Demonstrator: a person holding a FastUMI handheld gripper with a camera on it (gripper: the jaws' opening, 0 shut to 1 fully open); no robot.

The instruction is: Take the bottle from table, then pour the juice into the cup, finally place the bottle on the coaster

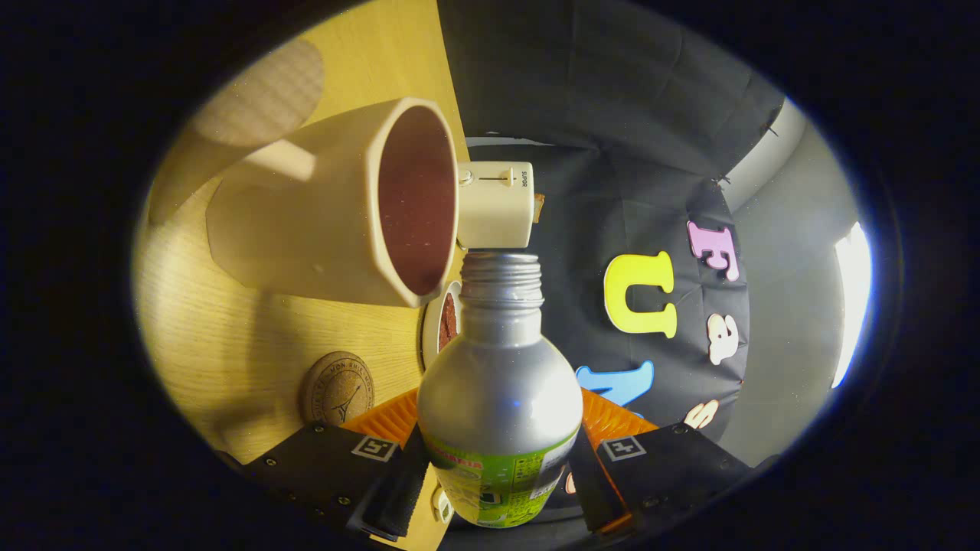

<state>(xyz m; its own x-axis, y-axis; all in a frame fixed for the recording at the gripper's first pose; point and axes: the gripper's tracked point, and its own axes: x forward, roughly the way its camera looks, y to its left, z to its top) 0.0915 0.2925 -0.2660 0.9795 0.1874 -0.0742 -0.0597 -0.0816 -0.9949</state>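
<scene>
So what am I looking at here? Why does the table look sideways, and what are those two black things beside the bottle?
The camera rides on a hand-held claw and looks forward along its two fingers, the black parts you noticed. They are shut on a silver bottle with its cap off. The claw is tipped over for pouring, so the wooden table looks sideways. Ahead of the bottle's mouth is a beige cup with a dark inside. A round cork coaster lies on the table near the fingers, and a small cream appliance stands beyond the cup.
</scene>
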